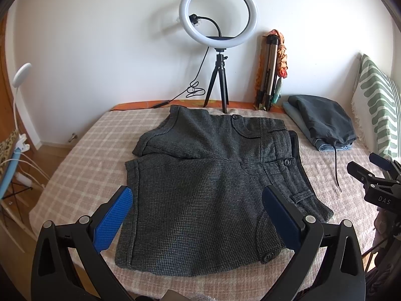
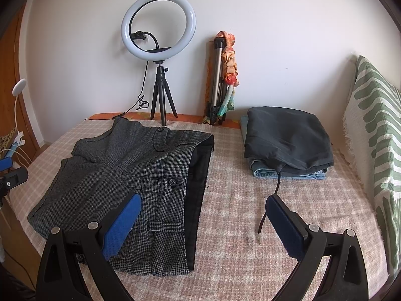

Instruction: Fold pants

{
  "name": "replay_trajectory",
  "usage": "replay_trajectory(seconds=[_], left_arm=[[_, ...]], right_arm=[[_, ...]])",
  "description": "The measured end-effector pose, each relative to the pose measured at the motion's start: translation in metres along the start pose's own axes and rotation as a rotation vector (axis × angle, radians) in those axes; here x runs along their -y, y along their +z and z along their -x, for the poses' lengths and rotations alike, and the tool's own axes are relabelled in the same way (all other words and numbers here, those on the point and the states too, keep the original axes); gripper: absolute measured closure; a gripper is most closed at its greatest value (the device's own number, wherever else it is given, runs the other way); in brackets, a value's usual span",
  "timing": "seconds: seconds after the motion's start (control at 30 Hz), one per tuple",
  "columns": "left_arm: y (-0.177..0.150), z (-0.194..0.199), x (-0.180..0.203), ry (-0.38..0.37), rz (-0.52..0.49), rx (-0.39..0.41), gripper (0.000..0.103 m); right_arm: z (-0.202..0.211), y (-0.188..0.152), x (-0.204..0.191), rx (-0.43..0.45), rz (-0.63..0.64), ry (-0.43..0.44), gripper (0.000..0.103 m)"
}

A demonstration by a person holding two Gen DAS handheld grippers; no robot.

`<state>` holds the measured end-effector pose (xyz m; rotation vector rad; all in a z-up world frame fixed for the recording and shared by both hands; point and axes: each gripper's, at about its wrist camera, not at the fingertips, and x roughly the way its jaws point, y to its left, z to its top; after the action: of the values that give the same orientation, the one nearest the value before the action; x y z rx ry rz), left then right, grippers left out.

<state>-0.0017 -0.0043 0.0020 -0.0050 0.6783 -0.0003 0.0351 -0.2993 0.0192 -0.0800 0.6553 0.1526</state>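
Grey houndstooth pants [image 1: 205,188] lie spread flat on the checked bed cover [image 1: 82,155], waistband to the right, legs to the left. They also show in the right wrist view [image 2: 130,175]. My left gripper [image 1: 198,210] is open and empty, hovering above the near half of the pants. My right gripper [image 2: 203,215] is open and empty, above the waistband edge and the bare cover beside it. The right gripper also shows at the right edge of the left wrist view [image 1: 371,173].
A stack of folded clothes [image 2: 288,140] with a loose black drawstring [image 2: 265,215] lies on the right. A ring light on a tripod [image 2: 160,50] and a folded tripod [image 2: 220,80] stand at the wall. A green-patterned cushion [image 2: 371,125] lines the right side.
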Motion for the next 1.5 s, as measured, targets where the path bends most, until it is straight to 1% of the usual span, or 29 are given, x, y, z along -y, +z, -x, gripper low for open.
replay_trajectory(seconds=[1.5], left_arm=[[-0.0007,0.0020,-0.0009,0.005,0.000,0.006,0.000]], right_arm=[[-0.0030,-0.0048,0.0002,-0.014,0.003,0.009,0.002]])
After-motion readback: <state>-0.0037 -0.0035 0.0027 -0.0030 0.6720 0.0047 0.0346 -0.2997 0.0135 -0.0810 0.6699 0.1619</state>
